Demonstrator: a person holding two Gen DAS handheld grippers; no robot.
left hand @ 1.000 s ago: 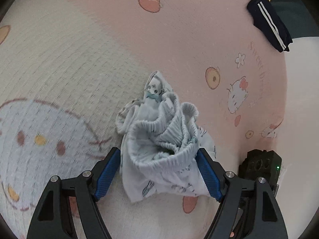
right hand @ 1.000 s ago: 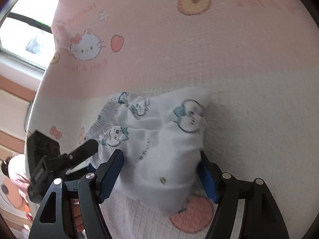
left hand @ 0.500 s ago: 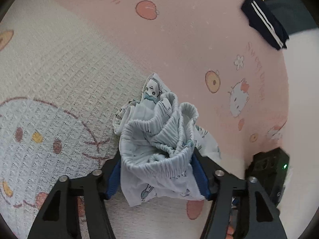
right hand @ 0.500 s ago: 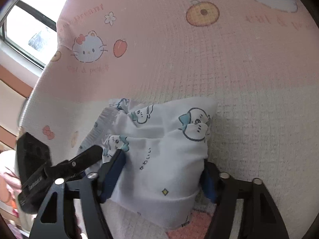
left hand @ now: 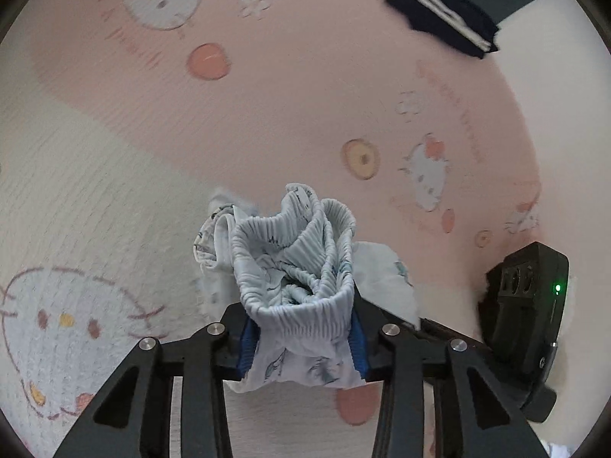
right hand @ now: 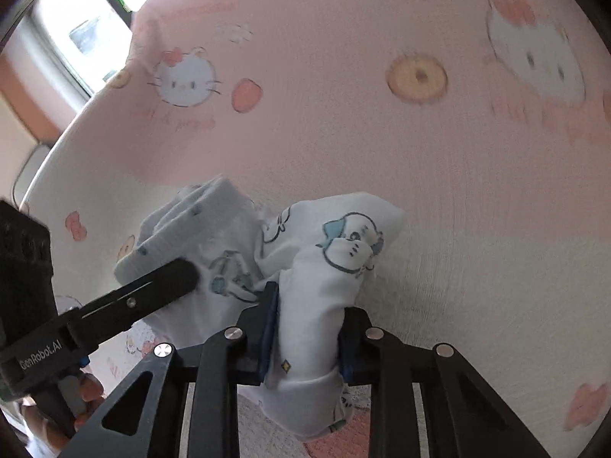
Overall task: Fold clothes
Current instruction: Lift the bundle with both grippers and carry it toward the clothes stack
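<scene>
Both my left gripper (left hand: 303,337) and right gripper (right hand: 305,337) pinch the bunched printed shorts (right hand: 328,259); I'd lift evenly, spreading them taut.

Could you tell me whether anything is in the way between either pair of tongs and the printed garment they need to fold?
Nothing visible is. The left tongs are shut on the printed garment at its ribbed waistband, and the right tongs are shut on its other end. The folded navy garment lies far off on the blanket.
</scene>
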